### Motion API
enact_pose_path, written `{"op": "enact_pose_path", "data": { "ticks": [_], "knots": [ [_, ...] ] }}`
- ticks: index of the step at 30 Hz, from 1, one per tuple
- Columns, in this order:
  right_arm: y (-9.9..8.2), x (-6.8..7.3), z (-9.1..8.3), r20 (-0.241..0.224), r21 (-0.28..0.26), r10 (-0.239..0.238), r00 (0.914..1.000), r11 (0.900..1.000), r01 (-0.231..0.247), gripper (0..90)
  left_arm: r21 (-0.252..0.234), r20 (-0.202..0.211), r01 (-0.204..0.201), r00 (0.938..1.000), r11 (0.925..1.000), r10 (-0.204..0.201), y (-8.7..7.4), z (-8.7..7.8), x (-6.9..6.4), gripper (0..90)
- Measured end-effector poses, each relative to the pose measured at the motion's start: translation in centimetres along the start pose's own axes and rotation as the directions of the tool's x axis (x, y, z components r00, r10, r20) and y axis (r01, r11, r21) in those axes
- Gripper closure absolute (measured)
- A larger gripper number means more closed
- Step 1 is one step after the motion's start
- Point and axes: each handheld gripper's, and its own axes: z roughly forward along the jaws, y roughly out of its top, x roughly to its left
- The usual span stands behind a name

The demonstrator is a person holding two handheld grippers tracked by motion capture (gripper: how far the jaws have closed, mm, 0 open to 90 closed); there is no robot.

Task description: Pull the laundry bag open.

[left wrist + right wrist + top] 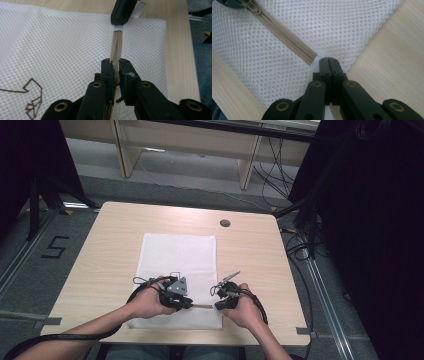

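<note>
A white mesh bag [177,252] lies flat on the wooden table [115,235], its beige zipper [202,306] running along the near edge. My left gripper [190,303] is shut on the zipper [115,43], with the jaws pinching the beige tape near its slider [255,9]. My right gripper [217,306] faces it from the right and is shut on the white fabric tab [316,61] at the zipper's end [284,35]. In the left gripper view, the right gripper [119,23] holds that tab [119,27] just beyond the left gripper [115,68]. The right gripper's [328,60] jaws are pressed together.
A brown stitched outline [32,100] marks the mesh bag. A round cable hole [225,223] sits at the table's far side. Beyond the table stand pale desk legs [247,167], floor cables [280,175] and black curtains [370,220]. Bare wood borders the bag on the right [177,50].
</note>
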Motion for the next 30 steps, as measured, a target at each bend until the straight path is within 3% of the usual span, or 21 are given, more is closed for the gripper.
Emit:
{"op": "enact_pose_path", "data": {
  "ticks": [1,3,14,20,30],
  "knots": [
    [-0.01,0.00,0.00,0.000,-0.001,-0.001,1.0000,1.0000,0.001,90.0,-0.004,0.004,0.026,0.9997,0.9997,-0.026,-0.08,-0.06,-0.05,82.4],
    [0.01,-0.02,0.01,0.000,-0.001,-0.004,1.0000,1.0000,0.004,90.0,-0.014,0.003,0.028,0.9996,0.9995,-0.028,-0.22,-0.19,-0.01,82.4],
    [-0.01,-0.07,0.03,-0.002,-0.009,-0.010,0.9999,0.9999,0.010,90.0,-0.010,-0.004,0.000,1.0000,0.9999,-0.001,-0.24,-0.38,-0.08,82.3],
    [0.01,-0.12,0.04,-0.005,-0.009,-0.007,1.0000,0.9999,0.007,90.0,-0.021,-0.001,0.034,0.9994,0.9992,-0.034,-0.50,-0.55,0.02,82.4],
    [0.00,-0.10,0.02,-0.004,-0.008,-0.013,0.9999,0.9999,0.013,90.0,-0.010,-0.002,0.028,0.9996,0.9996,-0.028,-0.58,-0.86,0.12,82.4]
  ]
}}
